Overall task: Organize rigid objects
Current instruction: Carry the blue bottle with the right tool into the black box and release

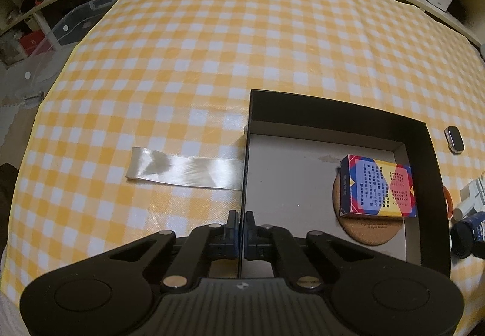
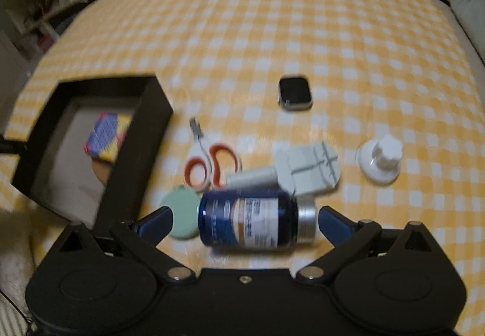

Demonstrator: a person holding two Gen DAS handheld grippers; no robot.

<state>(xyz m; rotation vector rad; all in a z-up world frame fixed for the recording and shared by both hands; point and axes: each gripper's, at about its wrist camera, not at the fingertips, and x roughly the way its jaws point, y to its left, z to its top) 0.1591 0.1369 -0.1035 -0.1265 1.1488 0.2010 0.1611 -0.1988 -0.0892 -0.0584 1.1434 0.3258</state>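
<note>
My left hand-held gripper (image 1: 241,219) pinches the box (image 1: 333,107) wall to steady it, while my right hand-held gripper (image 2: 245,222) sits wide apart around the bottle (image 2: 248,219), ready to grab.

Yellow/white check cloth (image 2: 303,17), black box (image 2: 133,136), dk-blue bottle (image 2: 242,217), red-handled scissors (image 2: 209,160)

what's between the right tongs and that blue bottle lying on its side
Nothing visible. The right tongs are open with the blue bottle already lying between the fingers. A green disc sits just beside the bottle's base, near the left finger, so closing might nudge it.
</note>
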